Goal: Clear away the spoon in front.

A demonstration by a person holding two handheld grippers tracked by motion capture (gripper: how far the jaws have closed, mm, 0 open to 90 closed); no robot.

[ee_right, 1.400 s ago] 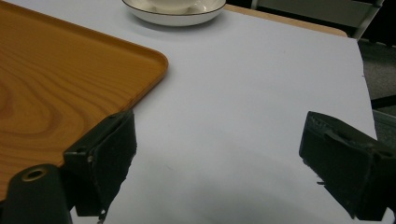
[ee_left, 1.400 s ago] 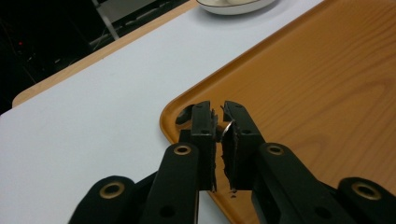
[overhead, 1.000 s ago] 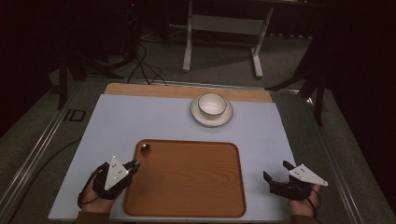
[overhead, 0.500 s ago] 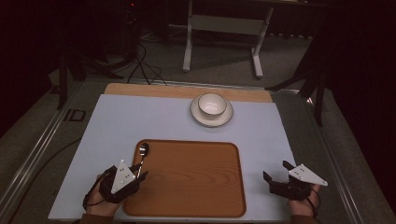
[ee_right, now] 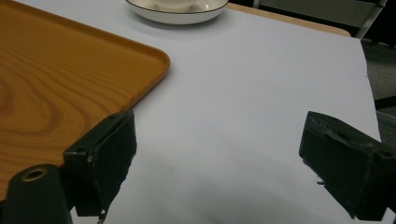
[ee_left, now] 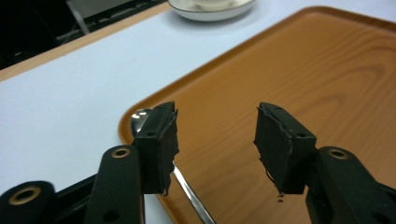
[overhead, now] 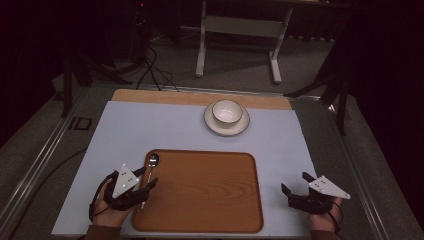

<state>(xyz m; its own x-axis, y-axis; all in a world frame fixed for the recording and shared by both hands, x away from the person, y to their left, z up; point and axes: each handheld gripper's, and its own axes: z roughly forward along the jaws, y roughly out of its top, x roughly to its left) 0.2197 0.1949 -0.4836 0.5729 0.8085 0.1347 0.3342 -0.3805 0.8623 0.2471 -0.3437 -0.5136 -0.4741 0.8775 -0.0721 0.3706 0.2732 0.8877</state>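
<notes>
Gaping wide, left tool (ee_left: 217, 140) hovers above spoon (ee_left: 187, 184) on tray (ee_left: 303, 84).

Tray (overhead: 200, 200) middle lies bare; spoon (overhead: 152, 161) hugs its left rim.

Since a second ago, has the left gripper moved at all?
Yes. The left gripper has drawn back toward the person along the tray's left edge, leaving the spoon lying there, farther from the bowl.
</notes>
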